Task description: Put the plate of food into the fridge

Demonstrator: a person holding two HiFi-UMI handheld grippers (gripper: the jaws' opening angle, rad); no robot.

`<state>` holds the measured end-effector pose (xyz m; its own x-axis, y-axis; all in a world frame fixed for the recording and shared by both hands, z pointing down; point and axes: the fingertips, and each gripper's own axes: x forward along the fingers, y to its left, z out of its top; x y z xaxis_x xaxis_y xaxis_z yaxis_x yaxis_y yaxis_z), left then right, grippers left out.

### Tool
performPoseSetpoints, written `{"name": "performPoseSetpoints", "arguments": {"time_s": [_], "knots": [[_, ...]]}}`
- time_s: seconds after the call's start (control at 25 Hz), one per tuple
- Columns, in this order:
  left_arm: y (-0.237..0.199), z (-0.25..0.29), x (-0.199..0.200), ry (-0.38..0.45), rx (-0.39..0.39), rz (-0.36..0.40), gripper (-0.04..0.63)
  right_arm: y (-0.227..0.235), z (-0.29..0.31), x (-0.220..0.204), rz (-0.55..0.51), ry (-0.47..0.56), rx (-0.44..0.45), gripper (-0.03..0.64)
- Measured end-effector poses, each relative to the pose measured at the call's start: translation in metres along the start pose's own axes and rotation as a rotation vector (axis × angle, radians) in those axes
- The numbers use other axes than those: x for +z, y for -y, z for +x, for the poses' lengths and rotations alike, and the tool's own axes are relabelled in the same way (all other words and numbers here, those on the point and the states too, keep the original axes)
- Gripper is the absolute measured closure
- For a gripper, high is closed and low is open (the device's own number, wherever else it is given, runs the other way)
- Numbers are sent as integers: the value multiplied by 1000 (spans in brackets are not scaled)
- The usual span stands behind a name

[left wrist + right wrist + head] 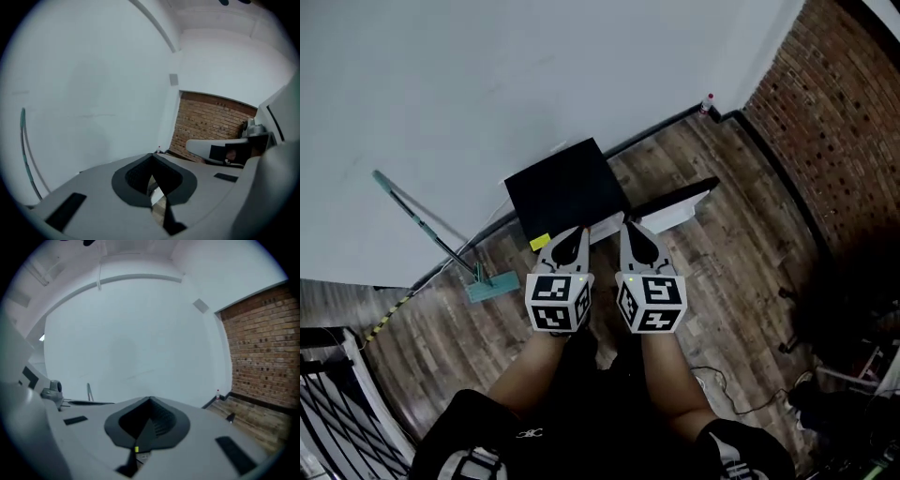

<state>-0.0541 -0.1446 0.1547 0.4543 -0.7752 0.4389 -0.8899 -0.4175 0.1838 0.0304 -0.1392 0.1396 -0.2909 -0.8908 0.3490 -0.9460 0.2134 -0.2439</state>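
In the head view, the person holds both grippers side by side above the wooden floor (741,272). The left gripper (574,232) is clenched, its jaws meeting in a point with nothing between them. The right gripper (630,225), just beside it, is clenched and empty in the same way. Beneath their tips a black cabinet (567,192), which may be the fridge, stands at the edge of the floor against the white wall (487,84). A white-edged panel (675,202) stands out from its right side; I cannot tell if this is its door. No view shows me the plate of food. Left of the cabinet a mop (431,227) leans on the white wall, with its head on the floor. A small bottle (707,101) stands in the corner of the floor where the white wall meets the brick wall (844,122).

In the left gripper view, the left gripper (152,159) has its dark jaws pressed together, and only a thin strip of floor shows under them. Behind are the white wall and the brick wall. The right gripper (225,147) shows at the right edge.

In the right gripper view, the right gripper (150,401) has its jaws together on nothing. The bottle (217,393) stands at the foot of the brick wall, and the mop handle (89,391) rises at the left.
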Motion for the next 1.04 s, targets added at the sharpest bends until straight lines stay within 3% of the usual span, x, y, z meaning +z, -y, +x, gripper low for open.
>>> {"name": "performPoseSetpoints", "arguments": {"time_s": [0.16,0.32,0.64,1.04], "knots": [[-21,-33,79,104,54,30,598,-43,10,74,-83,90,31,611],[-28,-60,116,166,39,24,598,-72,-3,116,-127,175,45,610],[-49,-81,145,237,-18,41,598,-113,-3,128,-188,200,24,610],[-41,-84,152,251,-81,69,598,-111,-9,132,-182,218,-30,610]]}}
